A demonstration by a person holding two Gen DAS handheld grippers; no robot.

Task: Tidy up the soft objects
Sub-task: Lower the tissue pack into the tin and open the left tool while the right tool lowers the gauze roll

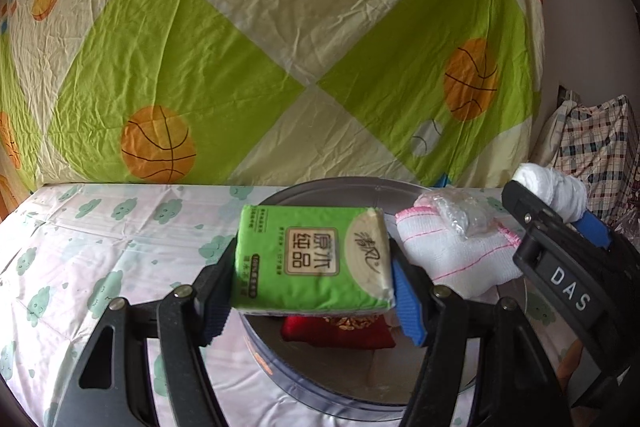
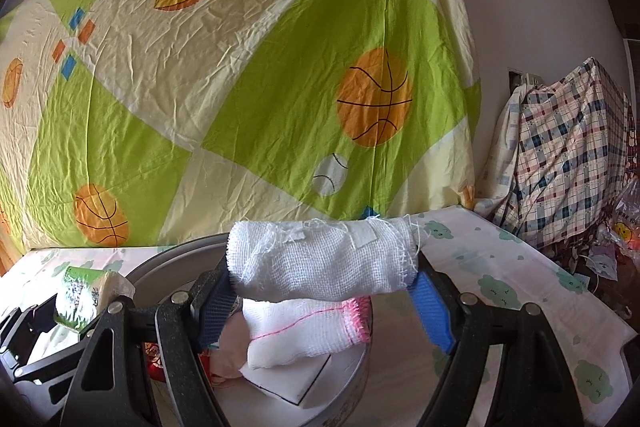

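A green tissue pack (image 1: pixel 312 259) is gripped by the left gripper (image 1: pixel 312 279) and a white gauze roll (image 2: pixel 324 259) by the right gripper (image 2: pixel 324 291), both carried above the round tin (image 1: pixel 320 189) just below, so lowering and release are judged next.

Your right gripper (image 2: pixel 326 301) holds a white gauze roll (image 2: pixel 320 263) sideways between its black and blue fingers (image 2: pixel 434 311). The roll hangs over a round tin (image 2: pixel 352 383) that sits on the cloud-print table cover (image 2: pixel 520 291). Inside the tin lies a white mesh cloth with a pink edge (image 2: pixel 304 331), and something red (image 2: pixel 154 367) peeks out near the tin's left side. At the left, your other gripper (image 2: pixel 36 335) holds a green tissue pack (image 2: pixel 86 295). A big basketball-print sheet (image 2: pixel 240 87) hangs behind the table's far edge. A plaid cloth pile (image 2: pixel 568 147) sits past the table's right edge.
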